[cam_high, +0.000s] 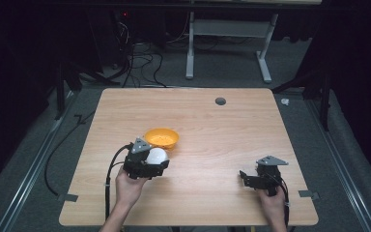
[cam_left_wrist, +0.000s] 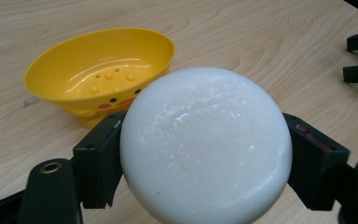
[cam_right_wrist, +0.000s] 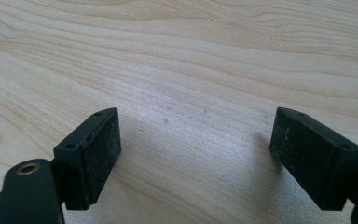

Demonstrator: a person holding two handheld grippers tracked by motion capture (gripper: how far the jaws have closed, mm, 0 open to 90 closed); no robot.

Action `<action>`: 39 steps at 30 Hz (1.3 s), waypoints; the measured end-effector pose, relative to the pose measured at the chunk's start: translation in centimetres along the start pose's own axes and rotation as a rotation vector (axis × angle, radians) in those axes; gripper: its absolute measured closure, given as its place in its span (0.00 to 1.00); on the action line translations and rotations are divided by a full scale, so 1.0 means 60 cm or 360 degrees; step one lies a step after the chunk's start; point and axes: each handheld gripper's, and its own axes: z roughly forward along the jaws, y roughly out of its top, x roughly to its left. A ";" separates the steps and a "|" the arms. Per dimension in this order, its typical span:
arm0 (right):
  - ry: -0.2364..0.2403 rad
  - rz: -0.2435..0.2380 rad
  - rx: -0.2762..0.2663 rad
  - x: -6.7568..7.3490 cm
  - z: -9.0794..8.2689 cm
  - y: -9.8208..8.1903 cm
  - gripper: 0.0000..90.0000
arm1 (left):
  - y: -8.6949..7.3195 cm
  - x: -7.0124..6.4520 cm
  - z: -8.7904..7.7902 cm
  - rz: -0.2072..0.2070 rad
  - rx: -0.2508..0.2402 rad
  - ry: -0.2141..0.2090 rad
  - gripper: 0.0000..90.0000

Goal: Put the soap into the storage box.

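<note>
Two black jaws of the left gripper (cam_left_wrist: 205, 154) press against the flanks of a white round soap (cam_left_wrist: 205, 144), one on each side, so the soap sits pinched between them and bulges above their tips. From above, this gripper (cam_high: 150, 164) lies at the near-left part of the worktop (cam_high: 207, 121), held by the person's left hand (cam_high: 128, 187), with the soap (cam_high: 157, 154) showing pale at its front end. Just beyond the soap stands a yellow soap dish (cam_left_wrist: 100, 72), oval, with small raised bumps and holes in its floor and a little painted face on its near wall; the dish (cam_high: 162, 137) is empty and close to the soap, though whether the two touch cannot be told. Well apart, at the near-right part of the worktop, the right gripper (cam_high: 251, 178) is held by the right hand (cam_high: 273, 203). Its jaws are spread wide with nothing between them, and its own view (cam_right_wrist: 196, 154) looks down onto bare wood grain.
</note>
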 end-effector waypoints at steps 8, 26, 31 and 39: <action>0.0001 0.0004 0.0001 0.000 0.000 0.000 0.19 | 0.019 0.013 0.002 -0.0028 -0.0004 -0.0001 0.26; -0.0003 -0.0002 0.0004 0.001 0.000 0.000 0.19 | 0.057 0.032 0.016 -0.0033 0.0014 0.0048 0.26; -0.0004 -0.0002 0.0004 0.001 0.000 0.000 0.19 | 0.062 0.034 0.025 0.0002 0.0047 0.0107 0.26; -0.0003 -0.0003 0.0004 0.001 0.000 0.000 0.19 | 0.084 0.044 0.041 -0.0005 0.0058 0.0122 0.26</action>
